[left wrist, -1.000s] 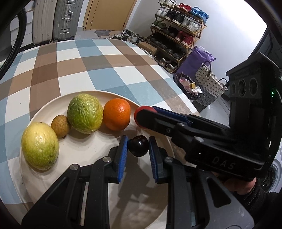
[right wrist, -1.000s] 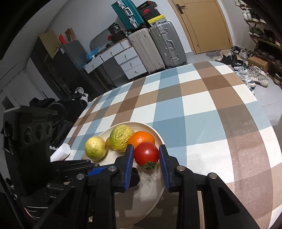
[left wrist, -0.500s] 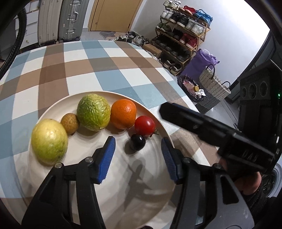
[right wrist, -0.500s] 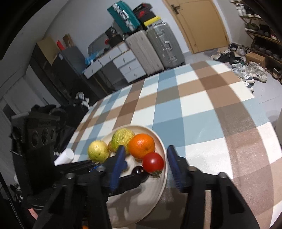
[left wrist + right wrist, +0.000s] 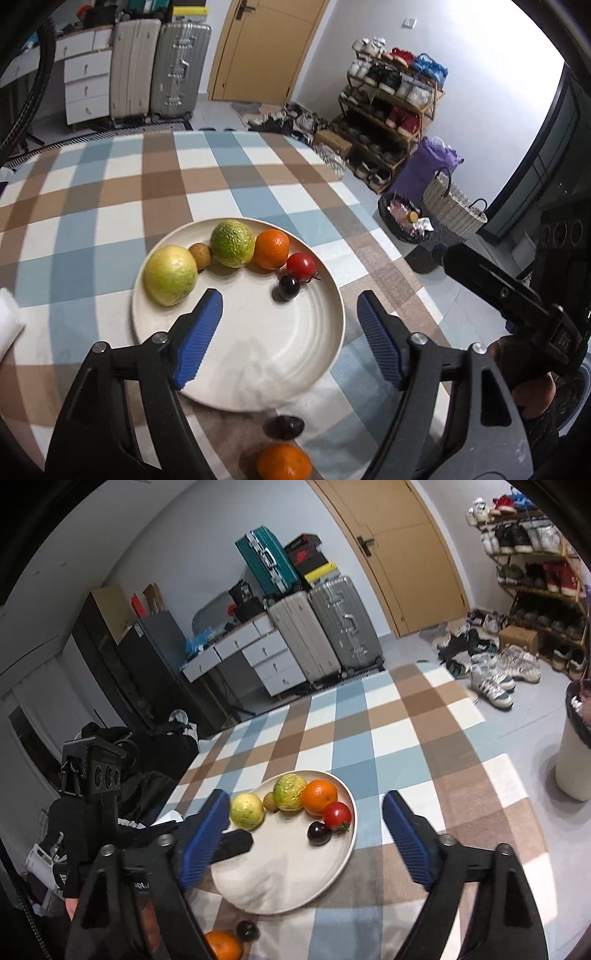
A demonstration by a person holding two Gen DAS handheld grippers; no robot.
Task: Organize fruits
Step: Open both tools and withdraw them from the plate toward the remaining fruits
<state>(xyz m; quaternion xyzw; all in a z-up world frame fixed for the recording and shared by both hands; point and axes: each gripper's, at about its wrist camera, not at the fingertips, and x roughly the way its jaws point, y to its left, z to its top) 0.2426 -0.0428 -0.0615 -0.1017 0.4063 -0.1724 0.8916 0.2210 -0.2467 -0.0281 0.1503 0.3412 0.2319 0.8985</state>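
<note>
A cream plate (image 5: 258, 354) (image 5: 295, 878) on the checked tablecloth holds a row of fruit: a yellow-green fruit (image 5: 170, 275), a small brown fruit (image 5: 200, 255), a green bumpy fruit (image 5: 232, 243), an orange (image 5: 271, 248) (image 5: 320, 796), a red tomato (image 5: 301, 265) (image 5: 337, 814) and a dark plum (image 5: 288, 287) (image 5: 319, 832). My left gripper (image 5: 288, 332) is open and empty above the plate's near half. My right gripper (image 5: 303, 845) is open and empty, raised above the plate. A second orange (image 5: 283, 461) (image 5: 223, 944) and a dark fruit (image 5: 284, 426) (image 5: 248, 929) lie on the cloth in front of the plate.
The table's right edge drops to the floor by a woven basket (image 5: 452, 210) and a shoe rack (image 5: 391, 110). A white object (image 5: 9, 325) lies at the table's left. Suitcases (image 5: 325, 627) and drawers stand beyond the far edge.
Both grippers opened, leaving the dark plum and the tomato on the plate, then pulled back and rose. The plate now looks smaller, and the orange and dark fruit in front came into view.
</note>
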